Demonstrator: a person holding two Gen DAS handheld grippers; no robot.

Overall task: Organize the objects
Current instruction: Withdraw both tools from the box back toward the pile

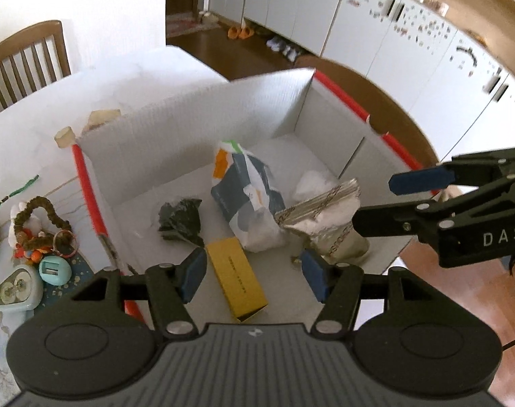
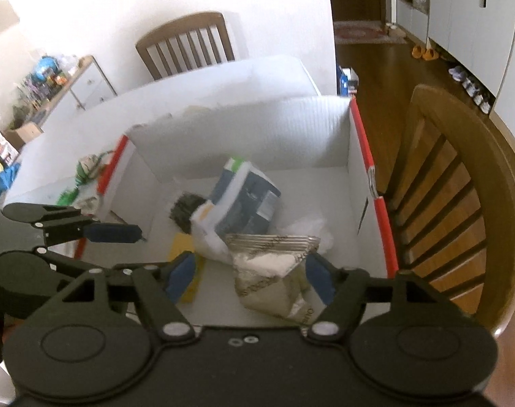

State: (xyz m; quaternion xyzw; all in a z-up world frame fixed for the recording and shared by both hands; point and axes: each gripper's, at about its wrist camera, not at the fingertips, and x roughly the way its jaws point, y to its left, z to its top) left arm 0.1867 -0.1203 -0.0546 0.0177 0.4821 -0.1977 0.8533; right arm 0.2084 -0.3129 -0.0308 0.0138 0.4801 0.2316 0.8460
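Observation:
A white cardboard box [image 1: 196, 118] with red edges stands on the table; it also shows in the right wrist view [image 2: 257, 125]. Inside lie a yellow carton [image 1: 237, 285], a blue-white pouch [image 1: 247, 200], a dark crumpled bag [image 1: 181, 218], a silver zip pouch [image 1: 325, 220] of white powder and a white wad [image 1: 313, 183]. My left gripper [image 1: 254, 274] is open and empty above the yellow carton. My right gripper [image 2: 249, 276] is open and empty over the silver pouch [image 2: 271, 271]. The right gripper also shows in the left wrist view [image 1: 386, 200].
Left of the box on the table [image 1: 30, 135] lie beaded strings [image 1: 37, 217], a teal egg-shaped case [image 1: 54, 269] and a pale green case [image 1: 15, 291]. A wooden chair [image 2: 460, 203] stands right of the box, another [image 2: 186, 44] behind the table.

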